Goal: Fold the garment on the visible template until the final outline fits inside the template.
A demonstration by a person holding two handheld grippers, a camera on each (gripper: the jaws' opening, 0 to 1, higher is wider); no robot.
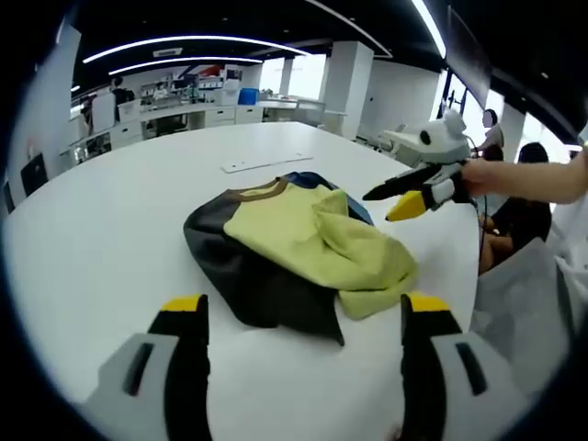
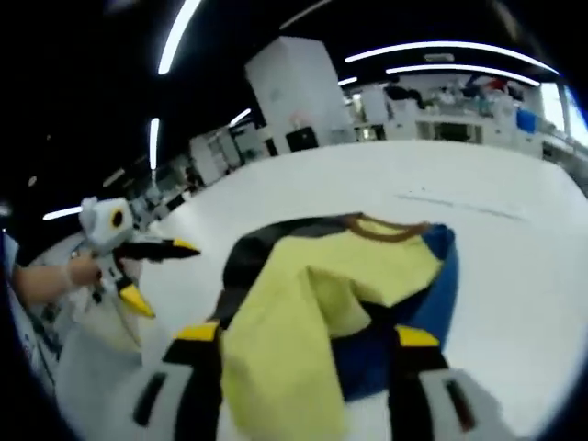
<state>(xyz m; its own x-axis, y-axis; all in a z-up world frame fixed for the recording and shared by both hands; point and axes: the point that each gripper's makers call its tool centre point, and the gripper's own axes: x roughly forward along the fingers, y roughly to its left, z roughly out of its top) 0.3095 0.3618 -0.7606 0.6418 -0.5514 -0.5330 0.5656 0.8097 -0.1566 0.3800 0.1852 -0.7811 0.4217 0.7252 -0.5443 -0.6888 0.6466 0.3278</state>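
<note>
yellow, black and blue cloth makes up the garment [image 1: 303, 253], which lies bunched in a loose heap on the white table [image 1: 110, 230], well in from the table's edges. in the left gripper view a brown-trimmed neckline faces the far edge of the table, a black panel spreads toward the near edge, and a rumpled yellow fold lies on top; a strip of blue shows behind the yellow.

the left gripper [image 1: 303, 317] hovers just short of the garment's near side, its yellow-tipped jaws set wide apart and holding nothing. the right gripper [image 1: 397, 200] comes into the same view from the right, held by a hand [image 1: 482, 175], its jaws parted and empty, tips near the garment's far right side but apart from it.

in the right gripper view the right gripper [image 2: 308, 335] has its jaws spread wide on either side of the yellow and blue cloth; whether they touch it cannot be told. the left gripper [image 2: 152, 266] appears at the left, open, clear of the garment.

a thin pale strip [image 1: 260, 163] lies flat on the table beyond the garment.
</note>
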